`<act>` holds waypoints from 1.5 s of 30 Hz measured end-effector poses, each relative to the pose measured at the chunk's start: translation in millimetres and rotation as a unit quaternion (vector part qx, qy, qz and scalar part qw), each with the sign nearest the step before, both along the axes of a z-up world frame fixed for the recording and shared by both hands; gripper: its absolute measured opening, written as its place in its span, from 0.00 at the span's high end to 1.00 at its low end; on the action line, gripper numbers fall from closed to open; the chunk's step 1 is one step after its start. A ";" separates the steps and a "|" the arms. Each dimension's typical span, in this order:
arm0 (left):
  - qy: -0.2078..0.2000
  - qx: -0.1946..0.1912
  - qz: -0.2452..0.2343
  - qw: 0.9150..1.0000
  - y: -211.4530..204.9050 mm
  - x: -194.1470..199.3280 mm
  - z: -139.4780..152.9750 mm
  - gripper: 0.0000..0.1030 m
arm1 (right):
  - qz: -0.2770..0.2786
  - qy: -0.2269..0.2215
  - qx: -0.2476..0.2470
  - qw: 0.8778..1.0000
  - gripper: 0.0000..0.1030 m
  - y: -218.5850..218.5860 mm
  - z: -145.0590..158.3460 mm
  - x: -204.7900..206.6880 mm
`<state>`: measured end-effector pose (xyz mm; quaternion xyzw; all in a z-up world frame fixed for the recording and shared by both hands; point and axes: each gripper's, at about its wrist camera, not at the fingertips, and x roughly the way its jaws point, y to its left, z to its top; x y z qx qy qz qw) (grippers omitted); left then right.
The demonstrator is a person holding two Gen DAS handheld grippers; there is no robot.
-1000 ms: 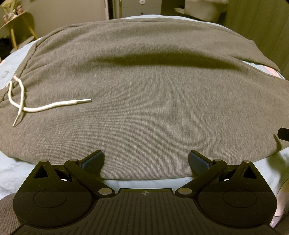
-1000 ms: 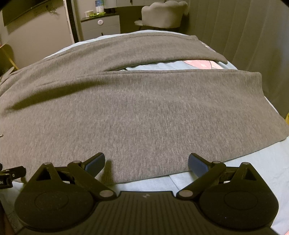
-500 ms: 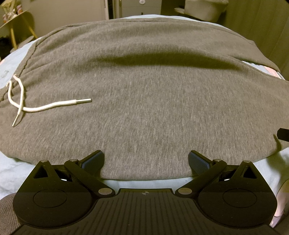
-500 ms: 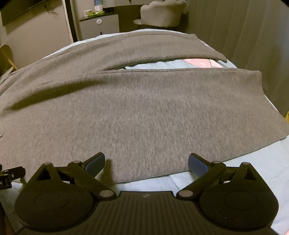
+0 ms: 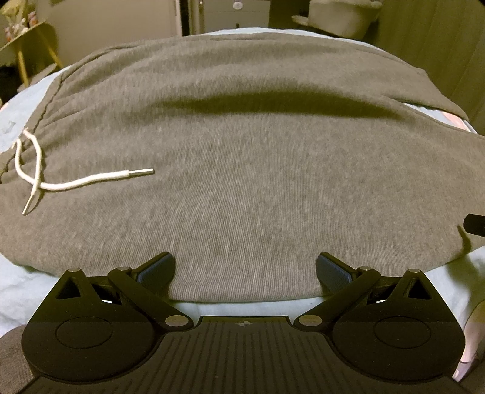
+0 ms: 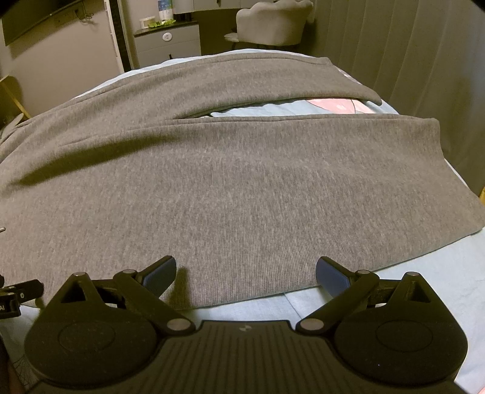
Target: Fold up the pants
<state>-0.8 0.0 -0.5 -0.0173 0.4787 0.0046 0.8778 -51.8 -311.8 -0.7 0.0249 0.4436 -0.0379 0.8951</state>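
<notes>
Grey sweatpants lie spread flat on a light blue bed sheet. Their waistband with a white drawstring is at the left of the left wrist view. In the right wrist view the two legs run to the right, the far leg angled away with sheet showing between them. My left gripper is open just above the near edge of the seat area. My right gripper is open over the near edge of the near leg. Neither holds any cloth.
A pink print on the sheet shows between the legs. Beyond the bed stand a grey cabinet and an upholstered chair. A curtain hangs along the right. A yellow side table is at the far left.
The right wrist view has lifted and pulled back slightly, so more of the room shows. The left view is nearly unchanged. Both grippers stay open and the pants have not moved.
</notes>
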 end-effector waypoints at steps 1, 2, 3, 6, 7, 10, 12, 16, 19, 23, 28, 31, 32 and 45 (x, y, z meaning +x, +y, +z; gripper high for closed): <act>-0.001 -0.001 0.000 1.000 -0.3 -0.4 0.6 0.00 | 0.000 0.000 0.000 1.000 0.04 0.0 0.0 0.0; -0.004 -0.002 -0.002 1.000 -0.5 -1.0 1.5 0.00 | 0.000 0.000 0.000 1.000 0.04 0.0 0.1 0.0; -0.005 -0.003 -0.003 1.000 -0.9 -1.7 2.4 0.00 | 0.001 0.000 0.000 1.000 0.04 0.0 0.1 0.0; -0.009 -0.004 -0.005 1.000 -2.0 -3.9 4.5 0.00 | 0.001 -0.001 0.000 1.000 0.04 0.2 0.1 -0.3; -0.010 -0.003 -0.006 1.000 -2.5 -4.1 4.8 0.00 | 0.001 -0.001 -0.001 1.000 0.04 0.5 0.1 -0.3; -0.011 -0.003 -0.008 1.000 -3.4 -4.6 5.5 0.00 | 0.002 -0.001 -0.002 1.000 0.04 1.7 0.3 0.2; -0.012 -0.004 -0.009 1.000 -3.7 -5.0 5.5 0.00 | 0.002 0.000 -0.003 1.000 0.04 1.8 0.7 0.0; -0.011 -0.010 -0.007 1.000 -1.4 -5.5 6.3 0.00 | 0.001 0.001 -0.002 1.000 0.04 2.4 1.3 0.3; -0.011 -0.015 -0.006 1.000 -0.2 -5.6 7.3 0.00 | 0.002 0.000 -0.002 1.000 0.04 2.8 2.3 -0.3; -0.010 -0.018 -0.006 1.000 0.0 -5.1 7.0 0.00 | 0.003 0.001 0.001 1.000 0.04 1.6 2.7 -0.8; -0.010 -0.017 -0.008 1.000 -0.9 -3.7 6.1 0.00 | 0.007 0.009 0.001 1.000 0.04 2.5 1.3 2.2; -0.012 -0.014 -0.011 1.000 -2.4 -4.4 6.2 0.00 | 0.009 0.017 0.000 1.000 0.04 4.0 -0.1 5.1; -0.013 -0.013 -0.013 1.000 -3.0 -5.2 6.9 0.00 | 0.010 0.019 0.002 1.000 0.04 4.1 -0.3 5.9; -0.148 0.012 0.016 0.989 0.2 31.0 67.4 0.00 | -0.038 0.100 0.130 0.986 0.04 -36.3 -18.1 39.0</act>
